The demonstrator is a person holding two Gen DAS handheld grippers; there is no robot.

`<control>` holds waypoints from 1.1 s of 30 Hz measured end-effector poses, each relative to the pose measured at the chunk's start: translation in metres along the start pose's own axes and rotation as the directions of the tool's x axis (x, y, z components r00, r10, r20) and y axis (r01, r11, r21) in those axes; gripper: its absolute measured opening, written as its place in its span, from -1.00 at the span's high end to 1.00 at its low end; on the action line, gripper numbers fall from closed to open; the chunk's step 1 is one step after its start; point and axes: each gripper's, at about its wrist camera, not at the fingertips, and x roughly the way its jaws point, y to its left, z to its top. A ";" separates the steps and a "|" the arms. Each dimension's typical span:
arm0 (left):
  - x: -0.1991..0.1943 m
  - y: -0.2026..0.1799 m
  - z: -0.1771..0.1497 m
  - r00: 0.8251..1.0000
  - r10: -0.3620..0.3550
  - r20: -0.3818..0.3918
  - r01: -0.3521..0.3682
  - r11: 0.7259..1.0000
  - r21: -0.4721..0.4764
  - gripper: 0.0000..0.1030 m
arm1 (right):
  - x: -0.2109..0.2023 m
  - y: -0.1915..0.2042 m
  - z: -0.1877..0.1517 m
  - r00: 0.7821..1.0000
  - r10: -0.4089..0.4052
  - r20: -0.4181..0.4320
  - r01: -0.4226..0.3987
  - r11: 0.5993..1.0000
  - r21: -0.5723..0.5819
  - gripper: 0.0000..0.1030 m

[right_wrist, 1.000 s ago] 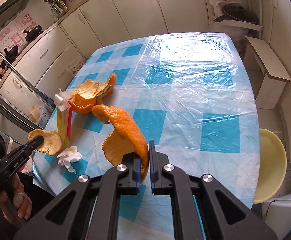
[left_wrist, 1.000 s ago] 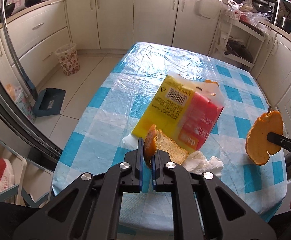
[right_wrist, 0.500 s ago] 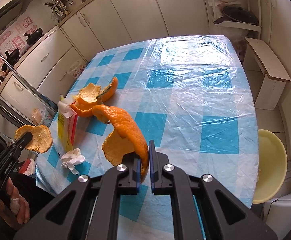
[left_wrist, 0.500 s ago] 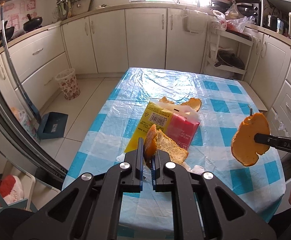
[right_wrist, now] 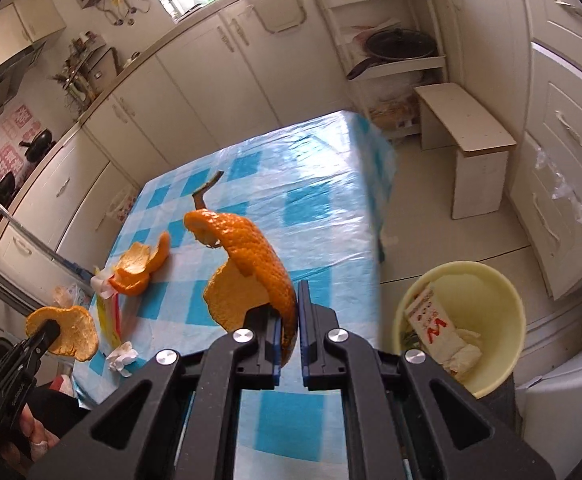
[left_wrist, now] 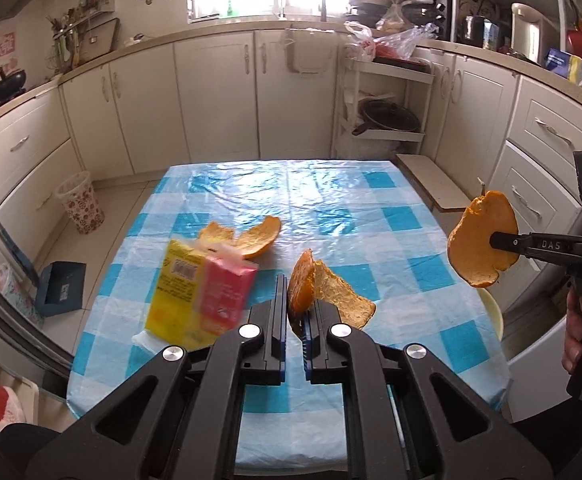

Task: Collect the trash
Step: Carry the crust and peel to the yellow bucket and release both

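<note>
Both tools clamped on orange peel: right tool [right_wrist: 289, 334] should clear the bin [right_wrist: 503, 364] rim before letting go.

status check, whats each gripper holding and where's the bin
Left gripper shut on orange peel. Right gripper shut on second peel. Yellow bin on floor beside table; nothing visibly in the way.

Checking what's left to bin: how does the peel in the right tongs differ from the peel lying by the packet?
The held peel hangs in the air, clamped in the right tongs; the table peel lies loose beside the packet. The held peel is near the bin; the table peel is farther off. Both are curled orange rind.
</note>
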 end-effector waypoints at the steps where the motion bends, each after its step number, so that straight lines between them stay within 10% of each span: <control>1: 0.001 -0.012 0.002 1.000 -0.020 -0.003 0.020 1.000 0.008 0.88 | -0.004 -0.011 0.002 1.000 -0.024 0.006 0.024 1.000 0.013 0.85; 11: 0.037 -0.141 0.017 0.980 -0.182 -0.079 0.188 0.980 0.071 0.88 | 0.023 -0.094 0.006 0.958 -0.238 -0.159 0.240 0.971 -0.012 0.77; 15: 0.060 -0.176 0.017 0.971 -0.205 -0.126 0.216 0.973 0.077 0.88 | 0.046 -0.135 0.001 0.957 -0.163 -0.240 0.197 0.972 0.125 0.12; 19: 0.087 -0.209 0.014 0.961 -0.214 -0.173 0.231 0.969 0.088 0.88 | 0.014 -0.157 0.018 0.993 -0.084 -0.080 0.105 0.946 0.307 0.09; 24: 0.123 -0.251 0.006 0.946 -0.220 -0.238 0.253 0.960 0.120 0.88 | -0.035 -0.160 0.034 0.987 -0.074 0.145 0.014 0.926 0.377 -0.12; 33: 0.188 -0.314 -0.008 0.909 -0.174 -0.378 0.252 0.953 0.167 0.71 | -0.052 -0.164 0.047 0.972 -0.063 0.224 -0.037 0.910 0.413 -0.12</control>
